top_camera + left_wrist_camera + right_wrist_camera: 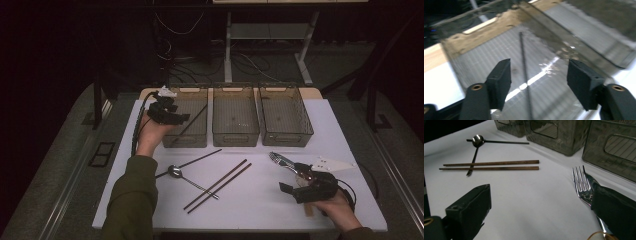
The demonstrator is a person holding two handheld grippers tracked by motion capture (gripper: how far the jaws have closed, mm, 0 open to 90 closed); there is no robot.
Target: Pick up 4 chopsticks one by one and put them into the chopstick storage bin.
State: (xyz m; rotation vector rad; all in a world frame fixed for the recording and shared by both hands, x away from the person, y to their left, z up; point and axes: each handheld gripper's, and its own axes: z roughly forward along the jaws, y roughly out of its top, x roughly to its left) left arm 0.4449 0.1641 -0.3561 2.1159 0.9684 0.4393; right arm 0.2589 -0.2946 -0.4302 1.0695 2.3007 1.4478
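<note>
- Right gripper (pixel 287 176) sits nearest us at the near right of the white worktop (pixel 260 200), jaws spread wide, with a shiny silver metal fork (pixel 582 185) lying along one jaw; whether that jaw presses on it I cannot tell.
- That fork looks stiff, light and slick; my call is to grip it across the flat handle, not the tines, or it may swivel.
- Left gripper (pixel 539 82) hovers over the leftmost clear plastic bin (pixel 186 117), jaws apart, nothing pinched.
- Below it, one thin dark chopstick (pixel 524 75) lies loose in that bin, slanting across the ribbed floor.
- Judging by its look, the stick is rigid, very light and prone to roll; a hold near the middle would keep it level.
- In front of that bin, toward us: another dark chopstick (pixel 202 158), and a small silver metal spoon (pixel 192 181) whose bowl lies beside it.
- Just right of the spoon, a pair of long brown wooden chopsticks (pixel 217 186) lies side by side, the spoon's handle tip reaching them.
- Right of that bin stand two more clear bins (pixel 235 117).
</note>
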